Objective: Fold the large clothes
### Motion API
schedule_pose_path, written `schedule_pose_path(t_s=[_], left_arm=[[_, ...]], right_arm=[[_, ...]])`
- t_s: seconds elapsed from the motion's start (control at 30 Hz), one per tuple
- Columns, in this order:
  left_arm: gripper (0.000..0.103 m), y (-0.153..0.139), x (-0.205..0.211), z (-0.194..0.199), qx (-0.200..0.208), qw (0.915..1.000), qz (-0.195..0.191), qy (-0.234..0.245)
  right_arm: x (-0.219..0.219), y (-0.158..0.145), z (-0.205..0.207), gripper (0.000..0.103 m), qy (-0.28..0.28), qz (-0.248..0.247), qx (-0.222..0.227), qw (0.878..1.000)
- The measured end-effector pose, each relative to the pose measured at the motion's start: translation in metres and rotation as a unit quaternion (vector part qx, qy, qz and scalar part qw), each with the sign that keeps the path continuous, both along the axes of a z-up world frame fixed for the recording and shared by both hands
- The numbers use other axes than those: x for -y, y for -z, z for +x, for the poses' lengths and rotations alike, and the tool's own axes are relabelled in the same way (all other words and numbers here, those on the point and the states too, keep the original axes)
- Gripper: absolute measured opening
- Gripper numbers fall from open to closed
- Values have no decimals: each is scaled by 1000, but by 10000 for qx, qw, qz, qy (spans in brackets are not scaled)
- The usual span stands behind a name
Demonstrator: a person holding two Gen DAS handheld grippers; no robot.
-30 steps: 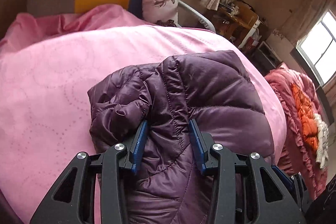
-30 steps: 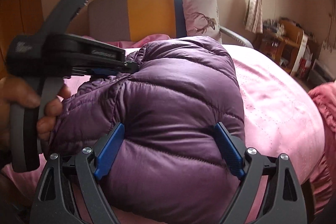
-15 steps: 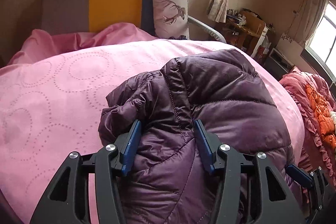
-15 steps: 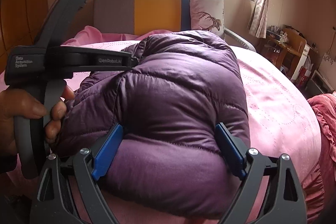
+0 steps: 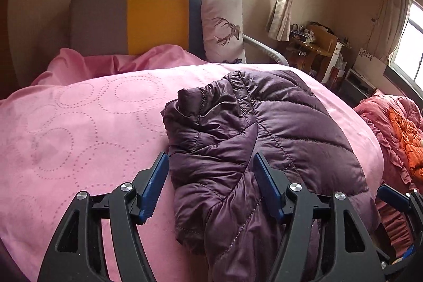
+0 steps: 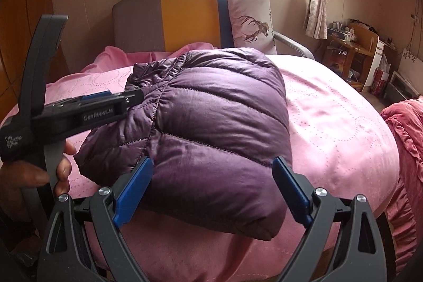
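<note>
Purple puffer jacket [image 5: 267,147] folded into a puffy bundle on the pink bed [image 5: 79,128], near its front edge. Left claw [image 5: 210,184] spread, having just been widening, jacket edge between the blue pads, neither pressing. Right claw [image 6: 211,189] spread wide around the bundle's near end, pads not squeezing.

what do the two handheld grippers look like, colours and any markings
Both are matte black plastic frames with triangular cut-outs and silver screws, each tipped with two ribbed blue pads. The left gripper seen from the right wrist view shows white lettering, "GenRoboAI" on its body and "Data Acquisition System" near the grey handle. The right gripper looks like the same build. No cables or sleeves visible.
</note>
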State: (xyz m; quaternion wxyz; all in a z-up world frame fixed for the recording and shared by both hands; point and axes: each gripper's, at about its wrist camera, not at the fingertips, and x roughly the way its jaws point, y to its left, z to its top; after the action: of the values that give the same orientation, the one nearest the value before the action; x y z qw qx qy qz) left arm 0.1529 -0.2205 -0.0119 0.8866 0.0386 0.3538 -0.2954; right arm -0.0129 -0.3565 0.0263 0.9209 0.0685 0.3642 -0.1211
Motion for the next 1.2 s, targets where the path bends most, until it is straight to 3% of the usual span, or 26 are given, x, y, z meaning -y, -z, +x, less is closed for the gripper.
schedule_pose_path(t_s=[0.23, 0.33, 0.5, 0.6, 0.83, 1.2], left_arm=[[65, 3, -2, -13, 119, 9999, 100, -16], [65, 11, 0, -10, -30, 9999, 164, 3], [65, 21, -7, -8, -208, 9997, 81, -82], [75, 13, -20, -12, -135, 9996, -39, -264], [83, -2, -47, -30, -5, 9981, -148, -590], [99, -17, -64, -77, 397, 9962, -59, -769]], right_arm=[[-5, 3, -4, 91, 154, -8, -126, 9998], [-5, 18, 1, 90, 211, 62, -458, 9987], [-3, 12, -3, 91, 283, 149, -473, 9984], [4, -3, -9, 96, 535, 284, -282, 9978], [7, -30, -19, 101, 1242, 123, 131, 9921], [-21, -47, -29, 101, 1477, -462, 216, 9877]])
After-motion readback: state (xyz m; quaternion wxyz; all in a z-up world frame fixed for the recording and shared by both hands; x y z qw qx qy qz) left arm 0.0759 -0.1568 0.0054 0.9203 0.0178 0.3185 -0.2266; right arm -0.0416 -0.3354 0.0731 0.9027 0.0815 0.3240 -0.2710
